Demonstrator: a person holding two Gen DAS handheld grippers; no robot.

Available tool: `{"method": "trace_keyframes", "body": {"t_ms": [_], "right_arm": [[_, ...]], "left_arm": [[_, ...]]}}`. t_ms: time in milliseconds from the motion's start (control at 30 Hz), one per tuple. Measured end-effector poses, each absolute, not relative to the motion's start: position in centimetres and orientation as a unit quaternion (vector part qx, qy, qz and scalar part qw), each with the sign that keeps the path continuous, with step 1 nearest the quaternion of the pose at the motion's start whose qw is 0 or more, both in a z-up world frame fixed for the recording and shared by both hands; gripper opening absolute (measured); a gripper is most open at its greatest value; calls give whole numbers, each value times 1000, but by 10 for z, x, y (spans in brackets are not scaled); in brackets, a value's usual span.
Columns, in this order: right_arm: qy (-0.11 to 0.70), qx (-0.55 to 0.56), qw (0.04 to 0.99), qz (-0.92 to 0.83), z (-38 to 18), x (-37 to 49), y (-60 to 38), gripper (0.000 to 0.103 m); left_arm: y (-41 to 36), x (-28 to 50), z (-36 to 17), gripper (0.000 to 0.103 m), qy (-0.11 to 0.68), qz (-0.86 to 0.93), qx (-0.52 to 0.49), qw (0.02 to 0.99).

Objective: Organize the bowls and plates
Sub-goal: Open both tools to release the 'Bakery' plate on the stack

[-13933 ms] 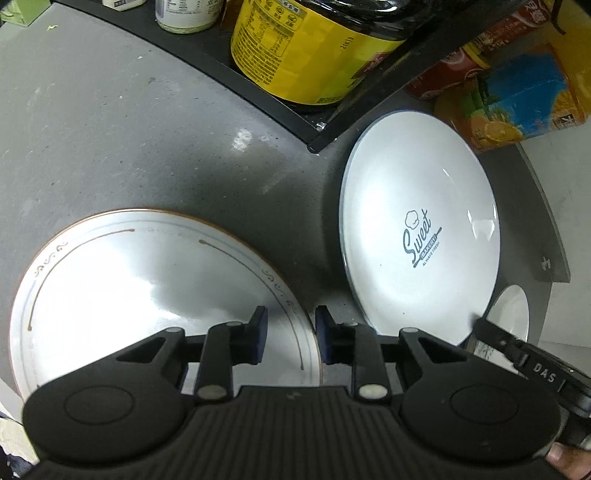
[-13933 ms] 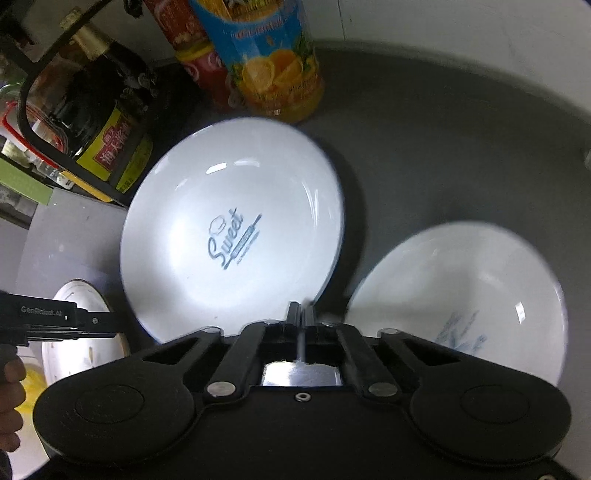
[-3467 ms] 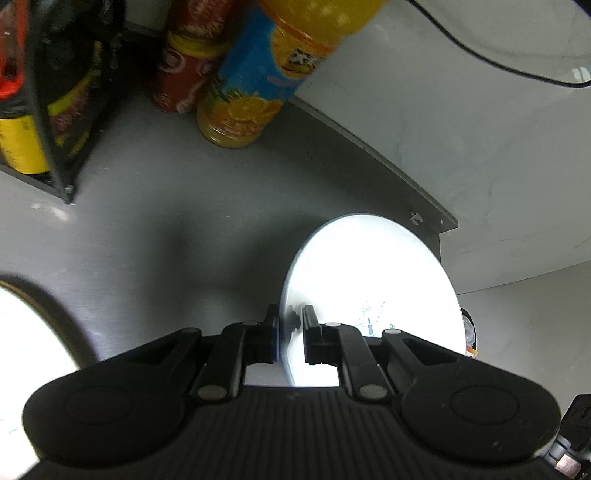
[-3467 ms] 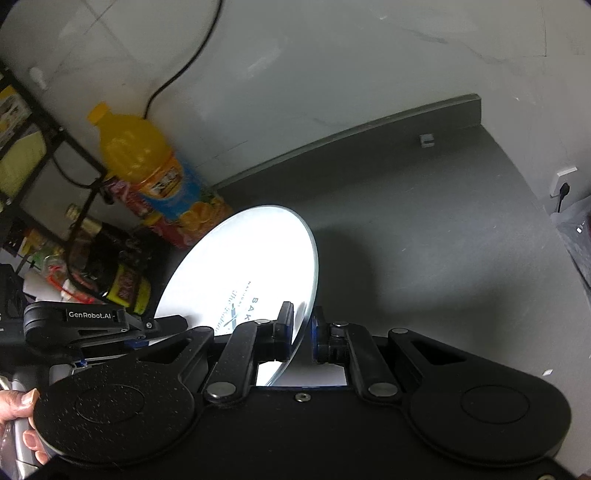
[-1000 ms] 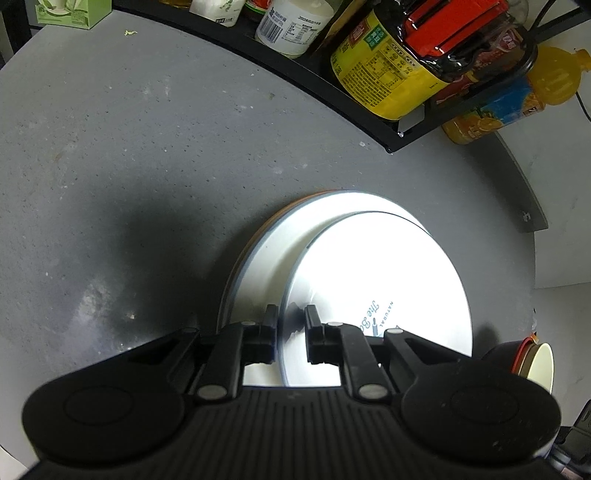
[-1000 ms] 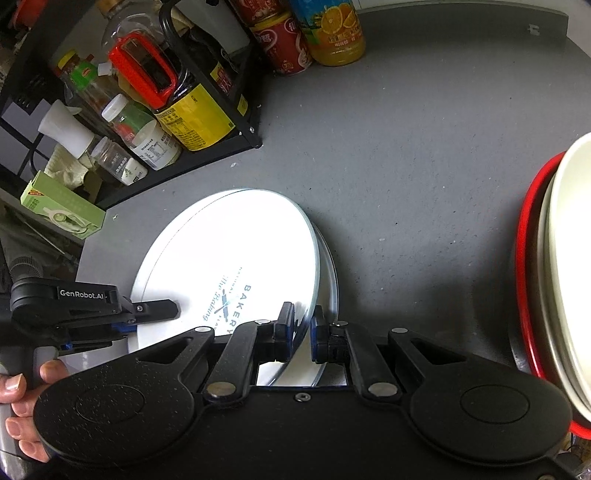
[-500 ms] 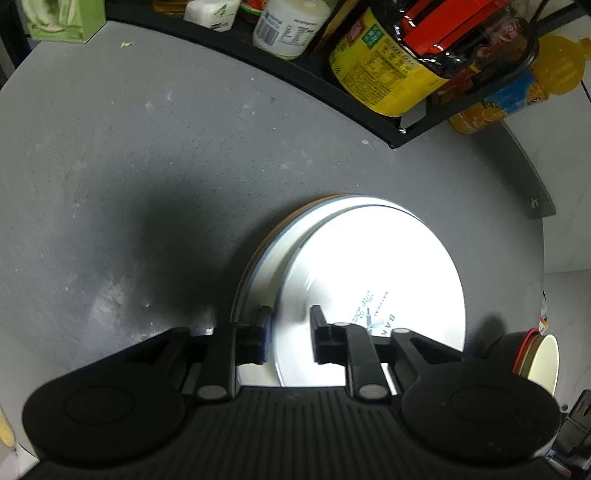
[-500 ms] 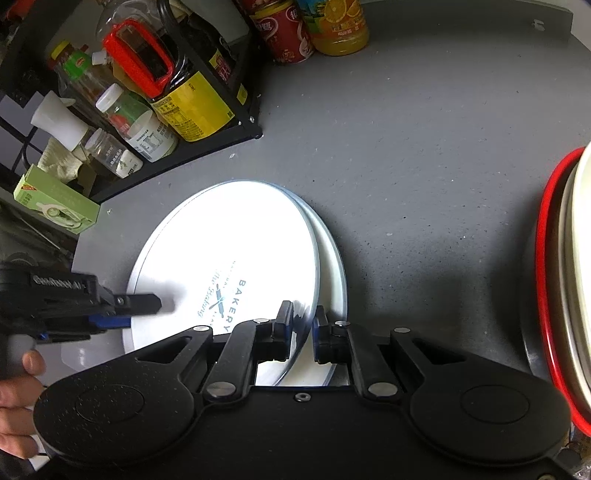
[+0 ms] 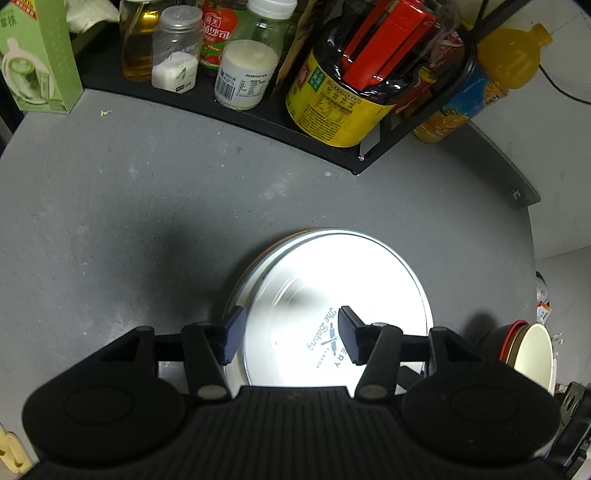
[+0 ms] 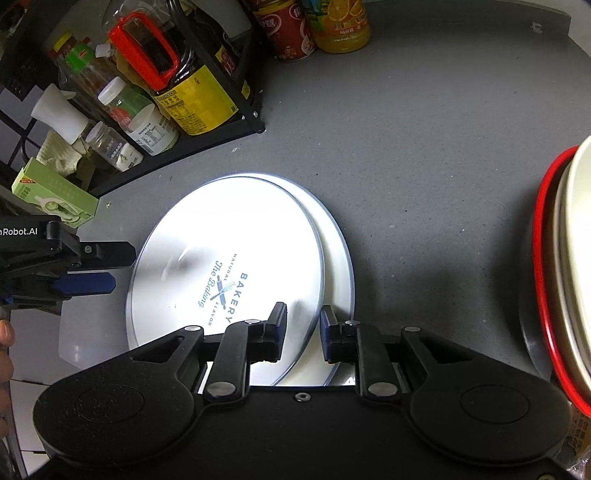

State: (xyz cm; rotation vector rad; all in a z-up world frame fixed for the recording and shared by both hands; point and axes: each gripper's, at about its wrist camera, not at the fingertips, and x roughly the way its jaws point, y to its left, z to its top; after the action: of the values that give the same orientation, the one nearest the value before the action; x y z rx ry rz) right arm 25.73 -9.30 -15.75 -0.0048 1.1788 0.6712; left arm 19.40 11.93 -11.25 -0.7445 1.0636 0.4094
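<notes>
Surface: a speckled grey countertop (image 9: pixel 147 206) with a rounded edge, backed by a pale wall at the upper right of the left wrist view. A black wire rack (image 9: pixel 258 122) runs along the top of that view, holding a yellow-labelled dark sauce jug (image 9: pixel 354 92), a white-capped jar (image 9: pixel 247 74) and a clear shaker (image 9: pixel 175 55); a green carton (image 9: pixel 37 59) stands at the upper left and an orange juice bottle (image 9: pixel 476 81) at the upper right. Task item: a white "Bakery" plate (image 9: pixel 332 295) lies at lower centre of the frame, stacked on a larger plate (image 9: pixel 247 280) whose rim shows along its left side. Left gripper (image 9: pixel 290 336): jaws spread wide above the top plate, holding nothing. Right gripper (image 10: pixel 303 332): jaws apart, straddling the near rim of the "Bakery" plate (image 10: pixel 229 258) without pinching it; contact cannot be told. Right wrist view only: the larger plate (image 10: pixel 338 258) showing as a crescent at the right side of the stack, the left gripper (image 10: pixel 99 269) at the left edge of the frame beside the plates, a red can (image 10: pixel 286 29) at the top, and a red-rimmed stack of bowls (image 10: pixel 561 266) at the right edge. Left wrist view only: a cream-lined cup (image 9: pixel 532 354) at the lower right.
</notes>
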Motion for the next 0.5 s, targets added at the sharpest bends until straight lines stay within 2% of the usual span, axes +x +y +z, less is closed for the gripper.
{"method": "trace_keyframes", "body": {"t_ms": [100, 167, 300, 500], "right_arm": [[540, 18, 779, 318, -146, 257, -99, 35], [530, 20, 786, 319, -135, 255, -103, 50], [513, 20, 796, 320, -118, 254, -116, 53], [492, 20, 813, 312, -98, 251, -139, 68]], "left_arm": [[117, 196, -106, 58, 489, 186, -336, 783], [113, 199, -100, 62, 486, 185, -331, 788], [103, 206, -88, 68, 480, 173, -317, 800], [86, 209, -75, 73, 477, 162, -300, 810]]}}
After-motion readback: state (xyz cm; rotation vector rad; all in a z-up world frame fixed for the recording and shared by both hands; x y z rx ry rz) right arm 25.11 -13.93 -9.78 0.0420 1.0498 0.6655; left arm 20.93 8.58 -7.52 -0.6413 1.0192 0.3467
